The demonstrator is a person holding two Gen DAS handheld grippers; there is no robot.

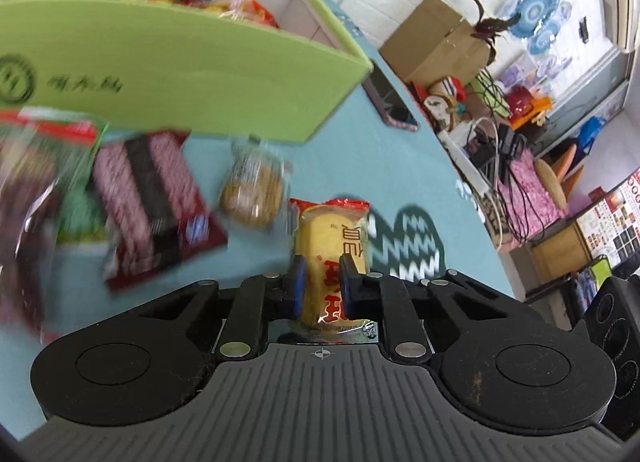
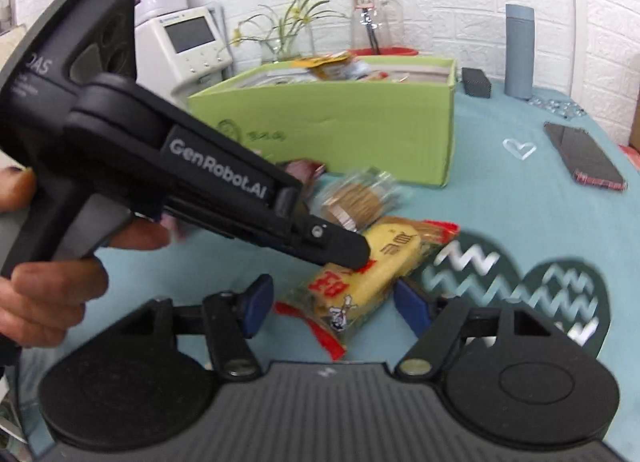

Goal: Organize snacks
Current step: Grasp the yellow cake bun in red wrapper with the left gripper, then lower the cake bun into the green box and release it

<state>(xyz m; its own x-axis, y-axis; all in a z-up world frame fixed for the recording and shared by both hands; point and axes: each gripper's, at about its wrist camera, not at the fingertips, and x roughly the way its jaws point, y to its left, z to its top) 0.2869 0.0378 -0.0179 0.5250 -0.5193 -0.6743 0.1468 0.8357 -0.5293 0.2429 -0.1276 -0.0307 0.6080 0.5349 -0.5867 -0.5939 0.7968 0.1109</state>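
While the yellow cake packet (image 1: 334, 246) (near the green box (image 1: 192, 74)) is clamped by the left gripper (image 1: 322, 282), the right gripper (image 2: 334, 304) is held apart around it.

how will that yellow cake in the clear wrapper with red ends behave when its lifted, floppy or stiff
The yellow cake in its clear, red-ended plastic wrapper probably squashes a little: the left claw is shut on its middle. The glossy film looks slippery, so it may slide. It looks light and soft, and its unsupported ends could sag.

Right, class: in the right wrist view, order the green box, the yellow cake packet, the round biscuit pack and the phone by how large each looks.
1. green box
2. yellow cake packet, nearest the camera, so flattered
3 and 4. phone and round biscuit pack: too alike to rank; the pack is blurred.
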